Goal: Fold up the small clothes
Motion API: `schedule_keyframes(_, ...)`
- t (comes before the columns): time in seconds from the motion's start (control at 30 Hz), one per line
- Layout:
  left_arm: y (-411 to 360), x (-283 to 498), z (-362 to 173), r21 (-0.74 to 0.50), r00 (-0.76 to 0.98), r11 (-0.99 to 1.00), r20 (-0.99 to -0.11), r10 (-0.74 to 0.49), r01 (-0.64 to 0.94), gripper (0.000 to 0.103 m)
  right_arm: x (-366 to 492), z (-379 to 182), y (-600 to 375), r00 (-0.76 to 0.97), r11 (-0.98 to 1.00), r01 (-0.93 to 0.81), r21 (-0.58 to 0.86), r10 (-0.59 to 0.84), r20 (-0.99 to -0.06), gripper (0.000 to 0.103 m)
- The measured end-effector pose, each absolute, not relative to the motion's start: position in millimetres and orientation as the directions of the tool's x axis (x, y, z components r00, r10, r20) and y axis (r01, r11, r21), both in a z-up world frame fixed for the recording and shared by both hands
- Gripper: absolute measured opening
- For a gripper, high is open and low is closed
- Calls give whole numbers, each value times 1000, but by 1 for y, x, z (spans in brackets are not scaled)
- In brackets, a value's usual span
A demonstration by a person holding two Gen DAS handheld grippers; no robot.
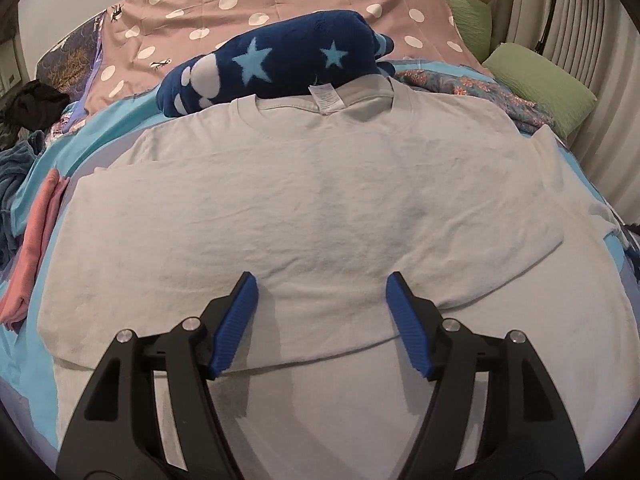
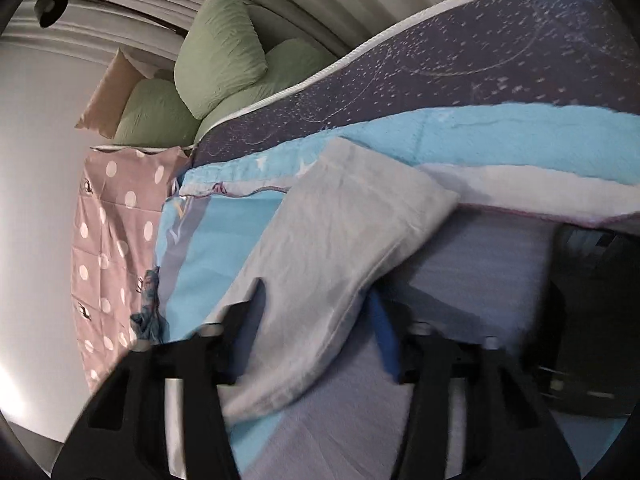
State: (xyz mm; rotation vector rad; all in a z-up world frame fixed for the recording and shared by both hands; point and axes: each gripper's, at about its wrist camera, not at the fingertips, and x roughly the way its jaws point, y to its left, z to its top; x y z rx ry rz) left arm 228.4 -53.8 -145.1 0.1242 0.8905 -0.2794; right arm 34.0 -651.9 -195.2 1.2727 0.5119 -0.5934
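Left gripper [image 1: 320, 280]: jaws spread wide above the pale grey T-shirt [image 1: 304, 208], nothing between the blue pads [image 1: 236, 320]. The shirt lies flat on the bed, neck label away from the gripper, one side panel folded across the chest.

Right gripper [image 2: 316, 308]: view blurred; a fold of the same grey shirt [image 2: 340, 240] runs between its fingers, jaws drawn in on the cloth.

Surface: light blue bedsheet [image 1: 24, 364]. Beyond the collar, a navy star-patterned garment [image 1: 280, 60] touches the neckline. Pink folded cloth [image 1: 36, 248] at the left edge. Dotted mauve cover [image 1: 280, 4] and green pillows [image 1: 540, 76] behind; pleated curtain [image 1: 592, 20] at the right.
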Motion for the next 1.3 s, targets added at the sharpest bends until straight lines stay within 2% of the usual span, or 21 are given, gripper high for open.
schedule_keyframes(0.03, -54, 229, -145, -11, 596, 956, -780, -190, 292, 69, 38, -194, -651, 753, 179, 657, 732, -124, -646, 7)
schedule_keyframes(0.13, -54, 230, -146, -15, 593, 956, -782, -195, 294, 70, 52, -172, -636, 809, 229, 586, 777, -120, -575, 7)
schedule_keyframes(0.23, -56, 230, -146, -6, 593, 955, -783, -188, 296, 71, 84, -135, -600, 882, 327, 453, 829, -28, -470, 7)
schedule_keyframes(0.4, -55, 230, -146, -23, 593, 955, -779, -203, 296, 72, 153, -57, -477, 919, 546, 124, 828, 252, -304, 7)
schedule_keyframes(0.5, -50, 230, -145, -60, 589, 952, -773, -234, 299, 72, 181, -39, -397, 861, 603, -47, 797, 429, -274, 7)
schedule_keyframes(0.57, -45, 231, -145, -92, 585, 949, -768, -260, 301, 73, 195, -43, -342, 781, 616, -131, 776, 546, -301, 7)
schedule_keyframes(0.63, -41, 231, -144, -124, 582, 945, -762, -285, 302, 73, 200, -61, -300, 703, 649, -157, 745, 603, -377, 7)
schedule_keyframes(0.77, -33, 233, -144, -192, 572, 933, -746, -340, 304, 73, 204, -95, -271, 616, 723, -128, 678, 594, -518, 7)
schedule_keyframes(0.93, -17, 235, -141, -324, 549, 896, -709, -443, 304, 71, 189, -118, -266, 568, 753, -116, 647, 585, -579, 9)
schedule_keyframes(1.0, -11, 237, -138, -422, 515, 855, -683, -518, 302, 70, 185, -117, -260, 553, 782, -157, 604, 576, -602, 10)
schedule_keyframes(1.03, -8, 239, -136, -497, 486, 813, -654, -580, 303, 69, 179, -117, -252, 554, 798, -173, 578, 564, -613, 12)
schedule_keyframes(1.1, -10, 239, -131, -558, 464, 768, -616, -637, 314, 69, 176, -115, -241, 562, 840, -210, 501, 523, -641, 24)
schedule_keyframes(1.13, -12, 238, -129, -566, 461, 760, -607, -647, 321, 69, 176, -113, -238, 570, 851, -216, 480, 508, -645, 37)
schedule_keyframes(1.17, -15, 239, -126, -561, 461, 759, -606, -648, 330, 69, 177, -113, -239, 585, 854, -207, 477, 499, -640, 43)
schedule_keyframes(1.3, -16, 242, -124, -541, 468, 777, -623, -627, 323, 69, 190, -118, -260, 632, 825, -85, 559, 478, -610, 44)
